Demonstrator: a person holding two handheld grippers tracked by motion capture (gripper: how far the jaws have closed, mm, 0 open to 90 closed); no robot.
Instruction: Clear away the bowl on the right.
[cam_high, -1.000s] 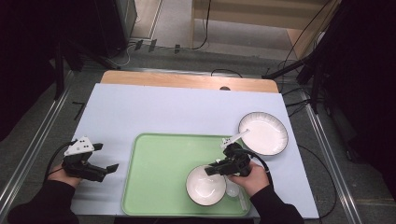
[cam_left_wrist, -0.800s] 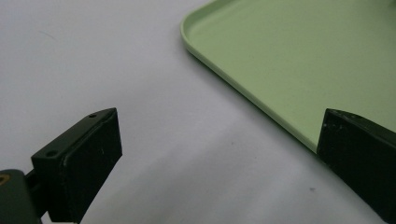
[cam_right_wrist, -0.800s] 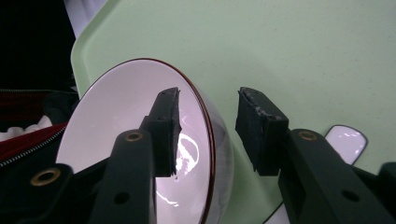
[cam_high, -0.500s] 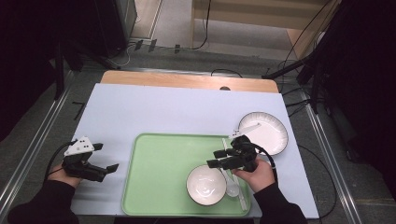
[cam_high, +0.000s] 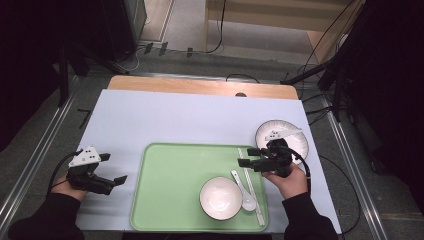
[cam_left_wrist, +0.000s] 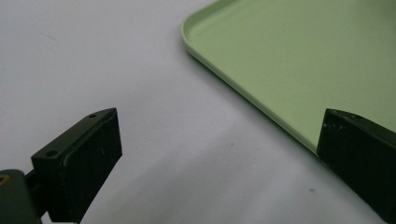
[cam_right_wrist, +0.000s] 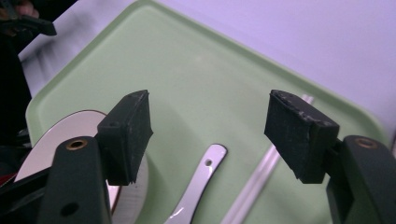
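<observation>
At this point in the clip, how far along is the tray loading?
Done: the bowl, spoon and chopsticks lie on the green tray. In hand: nothing; the right gripper has just been opening its jaws, nothing between them, above the spoon handle. The left gripper rests open on the mat beside the tray. Probably left: the plate, off the tray behind the right hand.

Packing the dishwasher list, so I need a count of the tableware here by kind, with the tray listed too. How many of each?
Bowl: 1
Spoon: 1
Chopsticks: 1 pair
Plate: 1
Tray: 1
Total: 5 kinds, one of each; bowl, spoon and chopsticks lie on the green tray, the plate sits on the table beside it.
</observation>
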